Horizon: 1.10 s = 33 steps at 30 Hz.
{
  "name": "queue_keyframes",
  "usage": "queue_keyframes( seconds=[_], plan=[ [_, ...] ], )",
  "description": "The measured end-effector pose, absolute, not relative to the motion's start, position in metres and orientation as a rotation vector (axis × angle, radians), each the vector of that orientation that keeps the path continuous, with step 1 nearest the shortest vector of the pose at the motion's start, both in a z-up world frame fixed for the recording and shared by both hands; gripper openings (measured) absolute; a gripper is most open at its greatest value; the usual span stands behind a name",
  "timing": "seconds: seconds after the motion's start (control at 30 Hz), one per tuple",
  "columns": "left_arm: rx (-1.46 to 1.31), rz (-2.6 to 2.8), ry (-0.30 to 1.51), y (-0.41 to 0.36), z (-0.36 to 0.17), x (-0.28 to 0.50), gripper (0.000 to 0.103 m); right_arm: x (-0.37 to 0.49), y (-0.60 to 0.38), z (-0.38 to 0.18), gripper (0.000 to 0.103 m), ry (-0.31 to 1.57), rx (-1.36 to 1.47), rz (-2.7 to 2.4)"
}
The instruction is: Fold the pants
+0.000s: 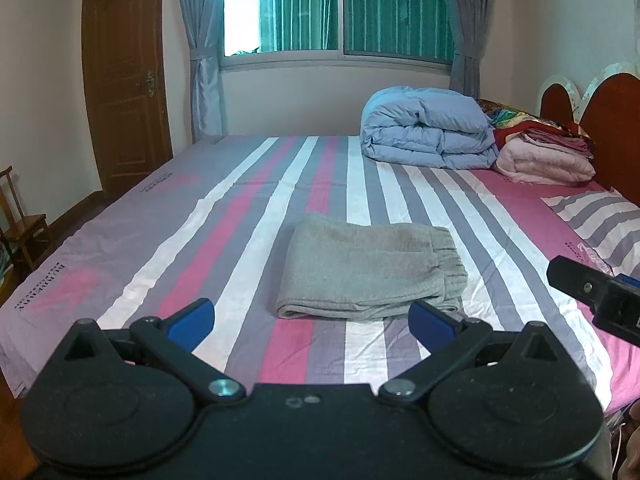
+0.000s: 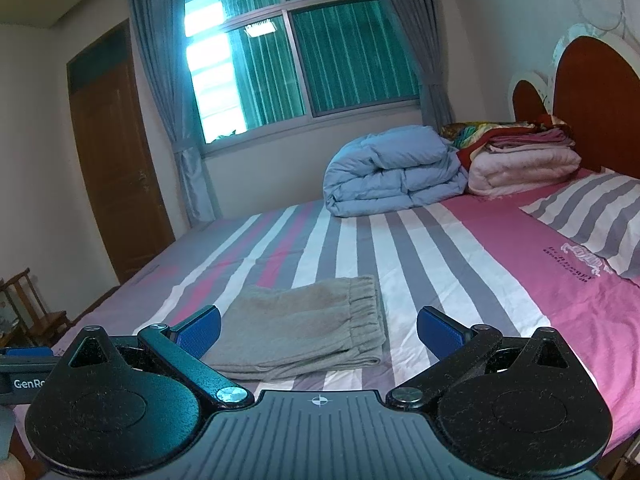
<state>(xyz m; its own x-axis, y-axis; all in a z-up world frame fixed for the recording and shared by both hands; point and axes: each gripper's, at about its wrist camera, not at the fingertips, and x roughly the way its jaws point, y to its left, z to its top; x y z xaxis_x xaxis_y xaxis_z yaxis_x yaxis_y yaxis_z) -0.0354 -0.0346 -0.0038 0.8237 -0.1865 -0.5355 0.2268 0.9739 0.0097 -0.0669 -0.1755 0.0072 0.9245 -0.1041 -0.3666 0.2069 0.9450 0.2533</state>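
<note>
The grey knitted pants [image 1: 370,270], already folded into a compact, soft rectangle, lie flat on the bed's striped pink, grey and white cotton sheet [image 1: 248,216], just ahead of both grippers and touched by neither. Their long axis runs left to right across the view; the ribbed elastic waistband faces right, the smooth folded edge left, and the layered edges nearest the jaws. The left gripper [image 1: 312,318] sits squarely before the near edge, jaws spread wide and empty. The right gripper [image 2: 320,330] has its jaws equally wide and empty, with the pants ahead and slightly to its left. Both look about equally near, so any last tidy or further fold would likely start at that near edge. Beyond the pants, towards the headboard, a puffy light-blue quilt [image 1: 428,128] lies folded beside a pale pink stack of blankets [image 1: 544,160].
</note>
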Motion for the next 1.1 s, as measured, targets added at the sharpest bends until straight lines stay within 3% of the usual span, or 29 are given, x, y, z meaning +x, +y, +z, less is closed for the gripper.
queue_keyframes(
  seconds=[1.1],
  plan=[
    [0.075, -0.224, 0.569, -0.0346, -0.0054, -0.0332, 0.097, -0.0659, -0.1706, 0.0048, 0.103, 0.369, 0.294, -0.171]
  ],
)
